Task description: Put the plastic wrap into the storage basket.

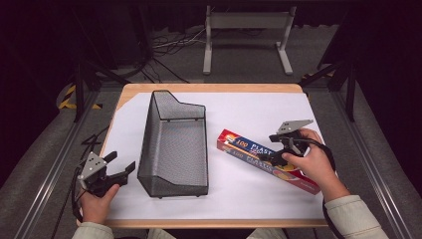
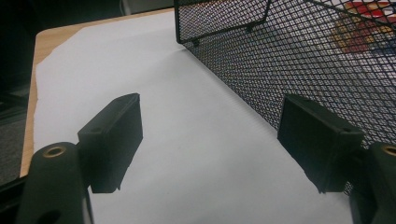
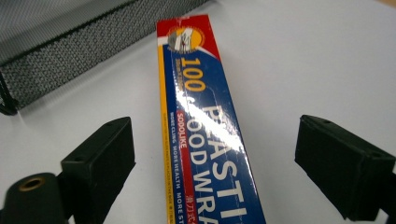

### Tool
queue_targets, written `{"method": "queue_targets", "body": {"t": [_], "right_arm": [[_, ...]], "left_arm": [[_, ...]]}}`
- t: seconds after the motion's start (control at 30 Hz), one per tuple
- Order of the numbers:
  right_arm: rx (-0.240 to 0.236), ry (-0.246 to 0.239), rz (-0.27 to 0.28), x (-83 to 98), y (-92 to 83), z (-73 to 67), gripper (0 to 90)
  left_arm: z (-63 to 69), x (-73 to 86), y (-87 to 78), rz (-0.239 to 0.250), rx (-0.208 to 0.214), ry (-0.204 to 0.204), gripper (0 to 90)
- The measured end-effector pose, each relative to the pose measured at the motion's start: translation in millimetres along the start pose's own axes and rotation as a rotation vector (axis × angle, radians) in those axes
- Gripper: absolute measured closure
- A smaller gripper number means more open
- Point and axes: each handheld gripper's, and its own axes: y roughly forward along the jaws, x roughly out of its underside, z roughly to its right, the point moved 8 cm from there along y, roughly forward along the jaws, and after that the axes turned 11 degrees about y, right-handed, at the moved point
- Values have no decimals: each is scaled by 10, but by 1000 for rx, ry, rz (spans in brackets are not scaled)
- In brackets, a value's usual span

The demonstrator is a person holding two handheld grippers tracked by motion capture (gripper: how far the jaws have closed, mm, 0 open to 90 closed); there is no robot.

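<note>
A long blue and red box of plastic food wrap (image 1: 268, 160) lies flat on the white sheet (image 1: 249, 114) that covers the table, on the right half, well apart from the black mesh basket (image 1: 174, 144) standing near the middle. In the high view its long axis runs on a diagonal: the red end with the "100" print points up and left, towards the basket, and the other end runs down and right under the person's right hand (image 1: 311, 162). In the right gripper view the box (image 3: 205, 126) runs straight away from the camera, its red end farthest off and aimed at the basket's mesh wall (image 3: 70, 51).

The right gripper (image 1: 278, 152) sits low over the near half of the box, lined up along its length, with the hand wrapped round the body from the right and the forearm coming in from the lower right corner. Its jaws stand wide, one on each side of the box, with white sheet showing between each pad and the box, so nothing is gripped. From above it is hard to tell how close the jaws come to the box top.

The left gripper (image 1: 119, 167) is held at the table's front left edge, pointing right and slightly away, towards the basket's near left wall (image 2: 303, 60). Its jaws are spread wide over bare sheet and hold nothing.
</note>
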Motion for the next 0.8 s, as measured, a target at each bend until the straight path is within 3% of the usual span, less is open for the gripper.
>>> {"method": "queue_targets", "body": {"t": [0.2, 0.3, 0.33, 0.37, 0.47, 0.6, 0.67, 0.8], "right_arm": [[17, -16, -95, 95, 93, 17, 118], [39, -45, -191, 198, 170, 35, 119], [39, -45, -191, 198, 170, 35, 119], [41, -48, -253, 273, 217, 31, 120], [51, -56, -297, 327, 247, 41, 122], [53, -69, -389, 420, 296, 56, 183], [72, -98, -401, 423, 295, 78, 321], [82, -131, -423, 418, 271, 96, 390]], "left_arm": [[0, 1, 1, -1, 0, 1, 229], [2, 2, 1, -1, 1, 1, 229], [2, 2, 1, -1, 1, 1, 229], [1, 2, 2, -1, 0, 0, 229], [1, 4, 5, -1, 1, 0, 229], [6, 6, 8, -5, 2, 3, 229], [5, 6, 9, -3, 2, 2, 229], [-4, 5, 1, -1, -2, 0, 229]]}}
